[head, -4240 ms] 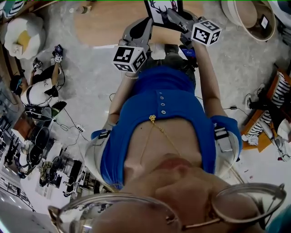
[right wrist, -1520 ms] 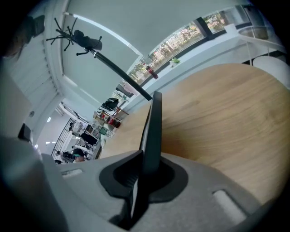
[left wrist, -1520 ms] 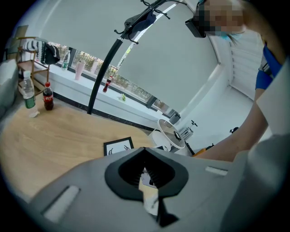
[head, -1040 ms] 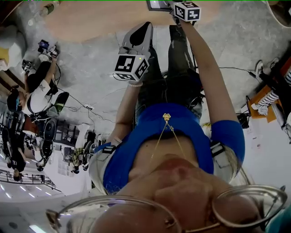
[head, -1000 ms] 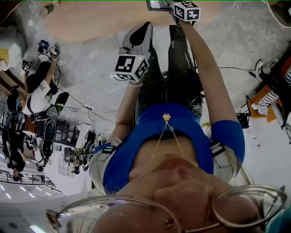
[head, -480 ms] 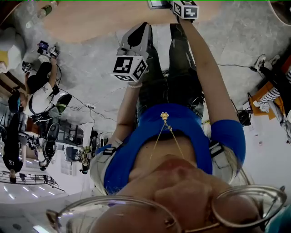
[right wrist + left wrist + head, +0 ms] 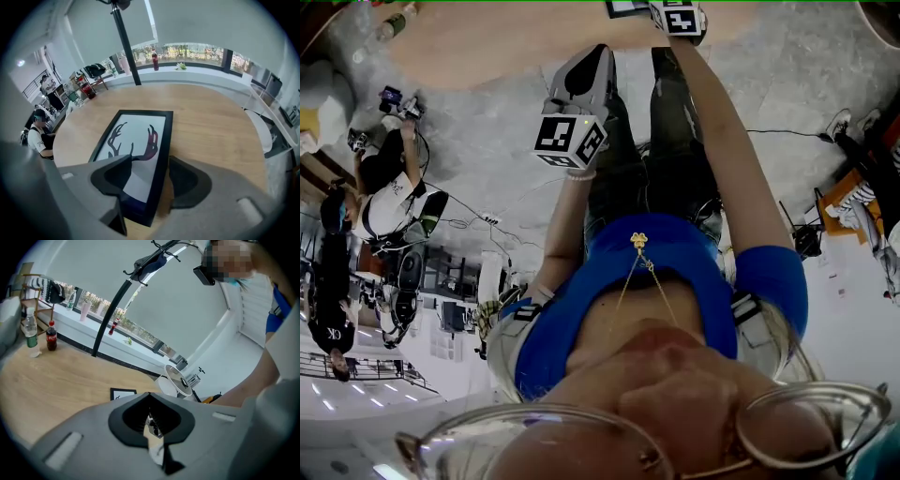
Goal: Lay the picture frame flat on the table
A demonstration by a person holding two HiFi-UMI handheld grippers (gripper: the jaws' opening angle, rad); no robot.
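Looking across a pale wooden table (image 7: 215,117), round-edged and much the largest thing in view, with a window ledge (image 7: 197,65) running behind it. Rising past its far side, a black curved pole (image 7: 110,310). Lying flat and face up on the tabletop — the picture frame (image 7: 140,140), black-bordered, white sheet inside, dark antler print across it. Seen from the left gripper view only as a small dark rectangle on the wood, and from the head view as a corner at the very top edge. Hanging over the frame's near end, pointed steeply down, the right gripper (image 7: 150,164). Has just been opening its jaws; stands now with them wide apart, one above the glass, the other outside the frame's right-hand rail, that rail running between them and neither pad visibly pressing on it. Held apart from the frame, near the table's edge, the left gripper (image 7: 150,401) — jaws drawn together, tips meeting, nothing gripped. Standing upright toward the table's far left edge, just beside each other and well clear of the frame, a clear water bottle (image 7: 29,331) and a smaller cola bottle (image 7: 51,336).
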